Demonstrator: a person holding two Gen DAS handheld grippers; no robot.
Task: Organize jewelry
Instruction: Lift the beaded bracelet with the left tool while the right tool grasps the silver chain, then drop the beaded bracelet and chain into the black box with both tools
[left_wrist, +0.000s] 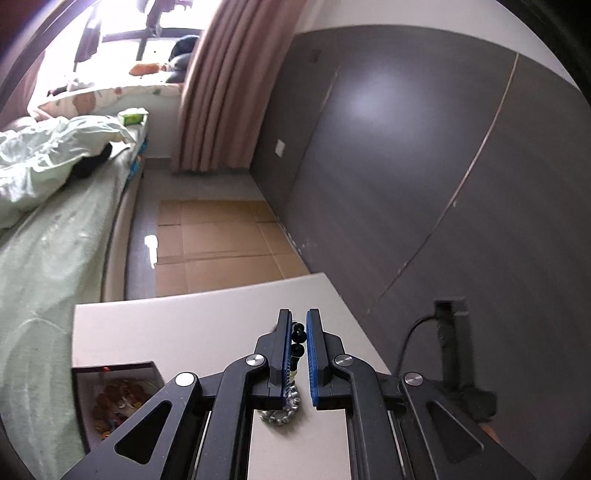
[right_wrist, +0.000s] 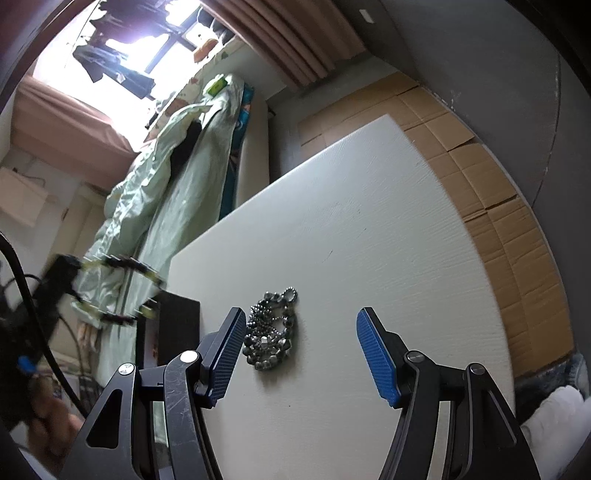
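Observation:
My left gripper (left_wrist: 299, 325) is shut on a black and yellow bead bracelet (left_wrist: 297, 345), held above the white table (left_wrist: 177, 325). In the right wrist view that gripper (right_wrist: 62, 280) shows blurred at the left with the bracelet (right_wrist: 122, 291) hanging as a loop over the jewelry box (right_wrist: 177, 325). A silver bead necklace (right_wrist: 273, 332) lies heaped on the table (right_wrist: 369, 240); part of it shows under the left fingers (left_wrist: 284, 410). My right gripper (right_wrist: 301, 354) is open and empty, just above the table with the necklace near its left finger. The dark jewelry box (left_wrist: 114, 398) holds several gold pieces.
A bed with a green cover (left_wrist: 44, 229) runs along the table's left side. Flattened cardboard (left_wrist: 221, 240) lies on the floor beyond the table. A grey panel wall (left_wrist: 443, 166) is at the right, with a black stand and cable (left_wrist: 454, 343) next to the table.

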